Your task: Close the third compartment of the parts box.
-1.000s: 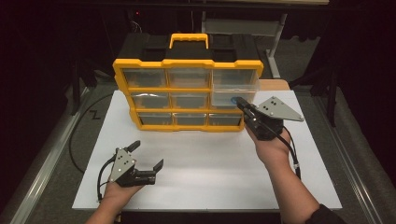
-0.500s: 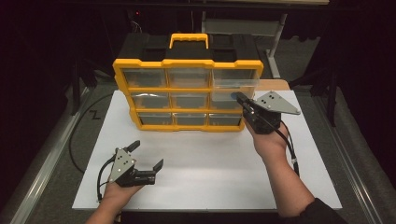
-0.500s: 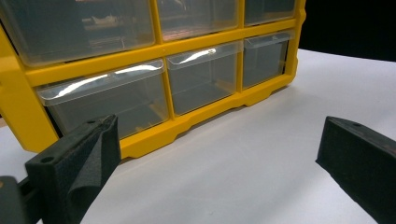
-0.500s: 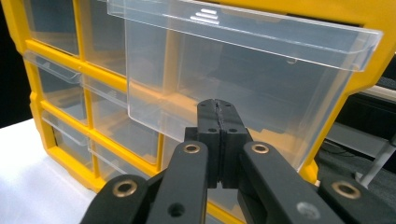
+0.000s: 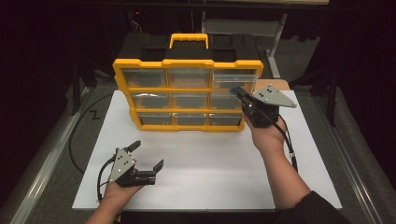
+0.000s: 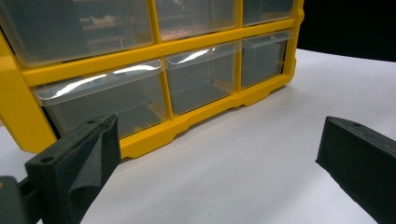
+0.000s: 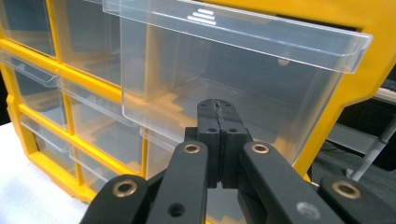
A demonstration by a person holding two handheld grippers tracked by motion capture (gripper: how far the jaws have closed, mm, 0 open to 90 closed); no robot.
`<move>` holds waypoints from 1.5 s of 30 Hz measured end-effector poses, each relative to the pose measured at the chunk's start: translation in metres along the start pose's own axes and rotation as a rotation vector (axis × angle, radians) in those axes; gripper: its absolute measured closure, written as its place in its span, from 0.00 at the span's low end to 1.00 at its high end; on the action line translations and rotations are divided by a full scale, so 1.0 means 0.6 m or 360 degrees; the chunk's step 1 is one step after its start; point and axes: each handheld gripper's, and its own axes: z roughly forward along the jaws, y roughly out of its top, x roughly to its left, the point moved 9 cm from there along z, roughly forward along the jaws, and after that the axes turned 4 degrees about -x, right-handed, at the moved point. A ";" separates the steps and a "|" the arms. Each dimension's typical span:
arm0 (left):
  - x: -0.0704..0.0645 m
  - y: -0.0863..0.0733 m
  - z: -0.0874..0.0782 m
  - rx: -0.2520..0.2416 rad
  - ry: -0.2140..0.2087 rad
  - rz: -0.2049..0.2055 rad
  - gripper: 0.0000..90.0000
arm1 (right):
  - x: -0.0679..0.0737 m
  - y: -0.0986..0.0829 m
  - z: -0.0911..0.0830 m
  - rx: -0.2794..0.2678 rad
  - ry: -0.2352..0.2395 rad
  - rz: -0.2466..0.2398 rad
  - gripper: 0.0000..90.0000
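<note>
- While the white table top (image 5: 201,168) carried everything, the yellow drawer cabinet (image 5: 187,65) stood upright at its far side, its black rear part and yellow carry handle (image 5: 188,39) seen from the high view, with nine clear drawers in three rows facing you.
- Seen from the high view, your right gripper (image 5: 239,93) sat at the cabinet's right-hand column, level with the middle row; the right gripper view showed the top right drawer (image 7: 243,70) standing proud of the frame, just above and beyond the tips.
- Along that same view your right jaws were pressed together with nothing between them, their tips right at the drawer's clear front; touching or not, you could not tell.
- Your left gripper (image 5: 145,155) rested low on the near left of the table, well apart from the cabinet, jaws spread wide and holding nothing.
- Between those jaws, the left gripper view (image 6: 210,158) caught the bottom row of drawers (image 6: 201,79) close up.
- Dark floor and a metal rail (image 5: 37,172) flanked the table's left edge.
</note>
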 end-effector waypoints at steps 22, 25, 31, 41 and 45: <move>0.000 0.001 -0.001 -0.0005 0.0000 -0.0005 0.00 | -0.017 0.007 0.039 0.0027 -0.0057 0.0024 1.00; 0.000 0.001 -0.001 -0.0005 0.0001 -0.0006 0.00 | -0.019 0.006 0.043 0.0034 -0.0068 0.0024 1.00; 0.000 0.000 0.000 -0.0005 -0.0003 -0.0005 0.00 | -0.023 0.003 0.048 0.0038 -0.0071 0.0024 1.00; -0.001 0.000 0.001 0.0001 -0.0014 -0.0009 0.00 | -0.013 0.001 0.029 0.0053 -0.0015 0.0012 0.94; -0.003 -0.001 0.002 0.0004 -0.0022 -0.0010 0.00 | -0.001 -0.007 0.013 0.0068 0.0038 0.0012 0.89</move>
